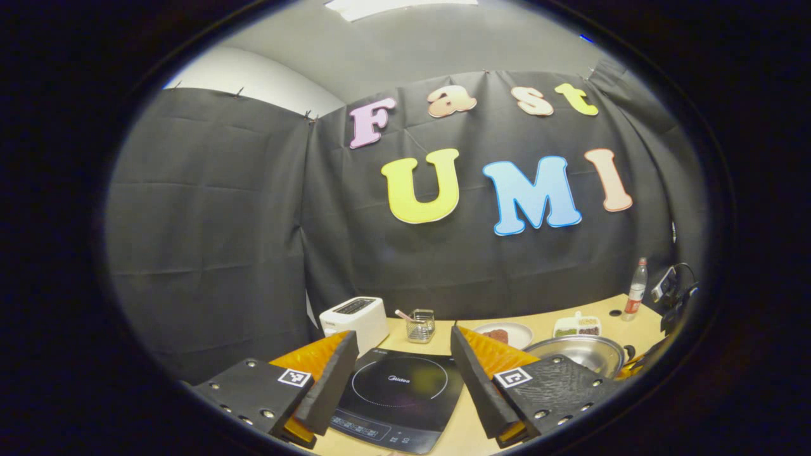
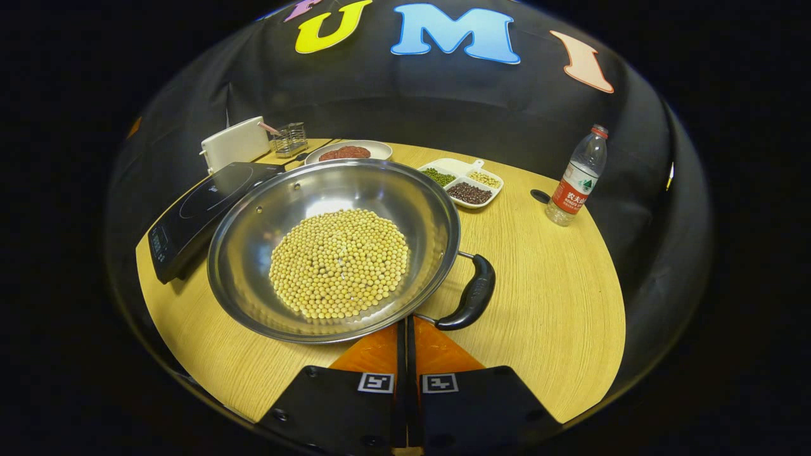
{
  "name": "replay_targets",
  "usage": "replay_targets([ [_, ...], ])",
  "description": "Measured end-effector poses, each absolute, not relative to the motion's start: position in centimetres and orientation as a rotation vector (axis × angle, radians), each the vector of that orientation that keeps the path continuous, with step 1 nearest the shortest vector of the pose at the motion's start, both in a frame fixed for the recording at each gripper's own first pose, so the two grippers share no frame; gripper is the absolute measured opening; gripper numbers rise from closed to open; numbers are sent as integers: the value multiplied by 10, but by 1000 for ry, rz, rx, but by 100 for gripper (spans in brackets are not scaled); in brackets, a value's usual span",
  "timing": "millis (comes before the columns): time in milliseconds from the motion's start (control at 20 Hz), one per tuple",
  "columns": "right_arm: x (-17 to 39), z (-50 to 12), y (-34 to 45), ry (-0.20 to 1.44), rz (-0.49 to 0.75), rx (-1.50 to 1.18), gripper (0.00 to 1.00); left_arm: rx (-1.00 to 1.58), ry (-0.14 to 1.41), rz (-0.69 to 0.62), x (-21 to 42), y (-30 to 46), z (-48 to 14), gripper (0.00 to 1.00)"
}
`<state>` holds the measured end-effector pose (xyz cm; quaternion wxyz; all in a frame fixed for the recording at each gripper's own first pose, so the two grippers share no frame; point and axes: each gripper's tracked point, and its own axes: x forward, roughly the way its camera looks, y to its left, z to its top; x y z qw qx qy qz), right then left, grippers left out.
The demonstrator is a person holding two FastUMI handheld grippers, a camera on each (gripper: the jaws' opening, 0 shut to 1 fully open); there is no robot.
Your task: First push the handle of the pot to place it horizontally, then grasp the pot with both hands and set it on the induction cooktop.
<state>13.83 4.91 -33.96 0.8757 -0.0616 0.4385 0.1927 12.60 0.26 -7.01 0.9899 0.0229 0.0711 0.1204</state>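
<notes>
- Pot: on the wooden table, just right of the induction cooktop, rim overlapping the cooktop's near edge; heaped with pale beans, so any push ought to be slow and level.
- Near handle: sticking out toward the lower right, skewed rather than lying horizontally — step 1 apparently not yet done.
- Right gripper: fingers closed together, gripping nothing, tips at the pot rim just beside the handle's root; closed probably to serve as 1 blunt pusher.
- Left gripper: spread wide, empty, held over the cooktop and well clear of the pot; likely waiting for the 2-handed lift.
- Plate, divided dish, bottle, toaster: set toward the back, apart from the pot.
</notes>
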Motion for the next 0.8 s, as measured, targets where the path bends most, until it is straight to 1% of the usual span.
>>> replay_targets([
  [100, 144, -340, 48, 910, 397, -124, 0, 49, 147, 242, 129, -2, -73, 87],
  [150, 146, -340, 47, 907, 397, -126, 2, 52, 149, 243, 130, -5, -74, 87],
  [450, 163, -341, 37, 874, 345, -121, 2, 54, 163, 261, 132, -19, -80, 87],
  [600, 166, -340, 34, 871, 344, -93, 2, 55, 167, 265, 135, -29, -83, 87],
  [800, 174, -322, 25, 796, 314, -87, 2, 50, 171, 239, 138, -44, -86, 87],
])
